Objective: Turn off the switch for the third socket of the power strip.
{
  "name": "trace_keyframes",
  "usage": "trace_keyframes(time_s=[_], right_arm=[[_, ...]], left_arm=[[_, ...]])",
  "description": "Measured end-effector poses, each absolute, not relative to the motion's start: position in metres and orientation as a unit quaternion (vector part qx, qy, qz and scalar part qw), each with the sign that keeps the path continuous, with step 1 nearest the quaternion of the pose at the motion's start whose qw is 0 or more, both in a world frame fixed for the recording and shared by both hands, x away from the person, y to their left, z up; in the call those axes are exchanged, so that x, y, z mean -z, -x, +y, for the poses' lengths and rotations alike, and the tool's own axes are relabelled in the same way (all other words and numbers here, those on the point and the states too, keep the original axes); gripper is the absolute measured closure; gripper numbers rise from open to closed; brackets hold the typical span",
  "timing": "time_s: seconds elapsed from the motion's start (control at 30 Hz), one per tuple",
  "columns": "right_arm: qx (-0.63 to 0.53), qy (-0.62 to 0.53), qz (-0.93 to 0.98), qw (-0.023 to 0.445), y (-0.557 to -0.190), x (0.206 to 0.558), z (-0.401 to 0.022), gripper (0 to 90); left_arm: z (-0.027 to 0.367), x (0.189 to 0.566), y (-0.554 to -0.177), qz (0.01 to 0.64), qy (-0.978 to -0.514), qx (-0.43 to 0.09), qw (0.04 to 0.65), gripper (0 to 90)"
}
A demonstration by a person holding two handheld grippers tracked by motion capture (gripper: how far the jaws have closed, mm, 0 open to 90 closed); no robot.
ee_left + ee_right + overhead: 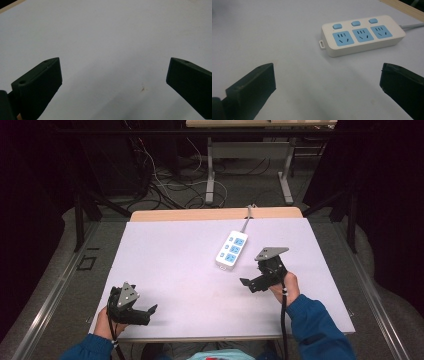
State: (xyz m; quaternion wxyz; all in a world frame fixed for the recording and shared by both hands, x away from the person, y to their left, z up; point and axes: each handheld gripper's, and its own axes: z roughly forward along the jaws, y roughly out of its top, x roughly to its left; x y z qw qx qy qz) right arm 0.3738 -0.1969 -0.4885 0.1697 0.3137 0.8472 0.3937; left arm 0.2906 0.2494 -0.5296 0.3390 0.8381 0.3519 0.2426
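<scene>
Grippers (150, 310) (245, 282) gape empty over pale table (175, 265) bearing power strip (232, 249).

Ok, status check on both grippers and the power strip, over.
Left gripper open, empty, near table edge. Right gripper open, empty, just short of the power strip. Strip flat on the table, untouched. Nothing in the way.

The table (165, 260) had a pale mat over its wooden top; a white power strip (232, 249) lay on it.
</scene>
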Motion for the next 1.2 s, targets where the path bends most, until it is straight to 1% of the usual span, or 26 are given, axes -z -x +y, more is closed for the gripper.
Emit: trace_keyframes(time_s=[0.27,0.4,0.6,1.2], right_arm=[[-0.383,-0.314,0.851,0.176,-0.357,0.493,-0.21,0.0],[-0.391,-0.315,0.843,0.194,-0.35,0.494,-0.217,0.0],[-0.378,-0.321,0.844,0.204,-0.342,0.499,-0.228,0.0],[-0.37,-0.347,0.836,0.21,-0.318,0.51,-0.258,0.0]], left_arm=[[0.249,0.53,-0.29,0.352,-0.838,-0.243,0.339,0.2],[0.249,0.529,-0.29,0.352,-0.838,-0.242,0.338,0.2],[0.25,0.53,-0.29,0.352,-0.838,-0.241,0.34,0.2],[0.249,0.53,-0.29,0.353,-0.837,-0.245,0.34,0.2]])
